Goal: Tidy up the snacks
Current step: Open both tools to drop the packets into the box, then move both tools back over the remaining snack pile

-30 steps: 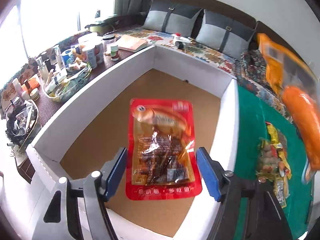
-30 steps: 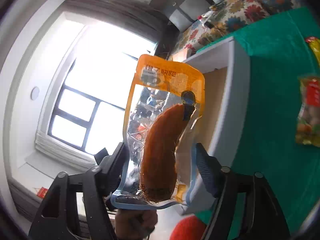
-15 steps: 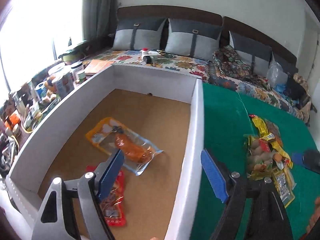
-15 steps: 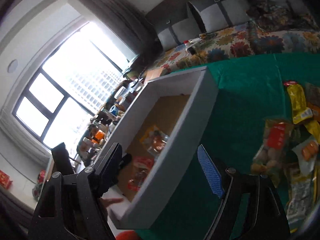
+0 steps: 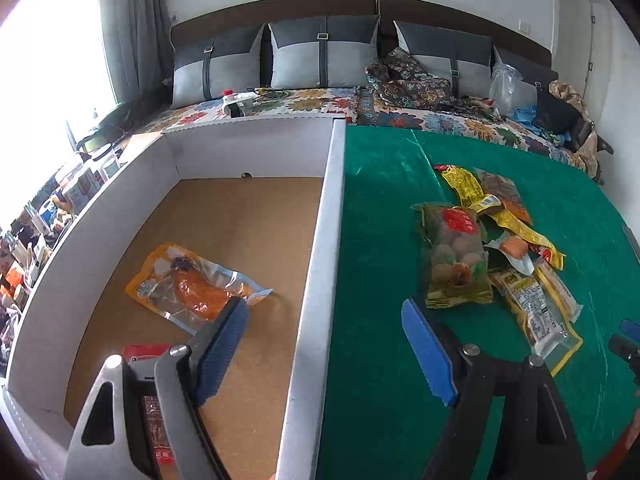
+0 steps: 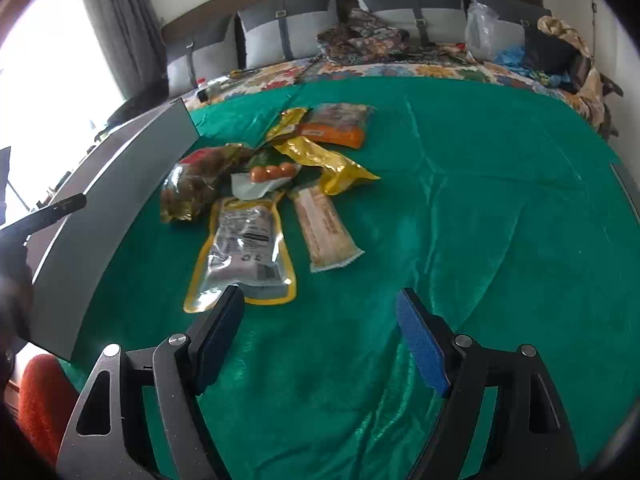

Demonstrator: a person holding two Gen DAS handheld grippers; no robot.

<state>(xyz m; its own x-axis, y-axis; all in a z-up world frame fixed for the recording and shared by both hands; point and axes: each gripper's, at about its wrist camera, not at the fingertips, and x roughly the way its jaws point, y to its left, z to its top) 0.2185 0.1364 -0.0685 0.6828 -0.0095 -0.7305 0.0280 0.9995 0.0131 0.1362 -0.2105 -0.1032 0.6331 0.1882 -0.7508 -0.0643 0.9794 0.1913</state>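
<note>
Two grippers are in view, both released and empty. In the left wrist view, the white-walled box [image 5: 324, 264] with its brown floor fills the 9 o'clock half. An orange sausage pouch [image 5: 192, 284] lies flat on that floor, and a red snack pouch [image 5: 146, 354] lies at 7 o'clock, partly hidden behind the left gripper [image 5: 324, 348]. The left gripper's jaws have just been opening; they straddle the box's right wall and nothing is between them. The green cloth [image 5: 380, 360] covers the 3 o'clock half, bearing the pile of loose snack packets [image 5: 480, 256] at 2 o'clock.

In the right wrist view, the box wall [image 6: 116, 200] runs along 9 o'clock. The snack pile sits at 11 o'clock on the cloth: a bag of mixed round snacks [image 6: 196, 184], a clear yellow-edged pouch [image 6: 246, 252], a pale bar packet [image 6: 326, 232], a gold packet [image 6: 328, 160] and an orange packet [image 6: 340, 124]. The right gripper [image 6: 320, 344] hangs above bare cloth, jaws apart, its left fingertip just beside the yellow-edged pouch.
</note>
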